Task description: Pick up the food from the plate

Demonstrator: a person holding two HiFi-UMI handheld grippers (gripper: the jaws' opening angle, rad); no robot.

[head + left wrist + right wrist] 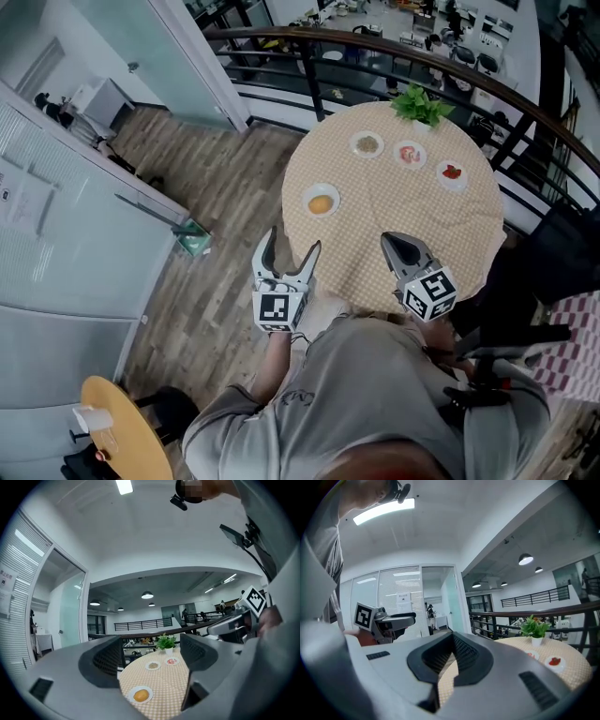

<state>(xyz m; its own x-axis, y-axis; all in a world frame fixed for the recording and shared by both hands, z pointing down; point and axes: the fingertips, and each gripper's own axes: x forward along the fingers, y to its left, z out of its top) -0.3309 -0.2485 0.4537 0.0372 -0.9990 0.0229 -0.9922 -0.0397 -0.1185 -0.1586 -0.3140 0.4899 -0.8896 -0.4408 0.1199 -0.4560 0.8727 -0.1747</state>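
A round orange piece of food [321,203] lies on a white plate [307,194] at the near left of the round checked table [394,225]. My left gripper [290,250] hovers just off the table's near edge, short of that plate, jaws open and empty. In the left gripper view the food [141,695] shows low between the wide jaws of the left gripper [152,656]. My right gripper [392,240] is over the table's near edge, to the right, with jaws shut and nothing in them. In the right gripper view its jaws [451,660] meet in a narrow V.
Three more small plates sit farther back: one with brownish food [367,144], one pinkish [410,153], one red [452,172]. A potted plant [421,103] stands at the far edge. A curved railing [375,45] runs behind the table; a glass wall [141,56] stands left.
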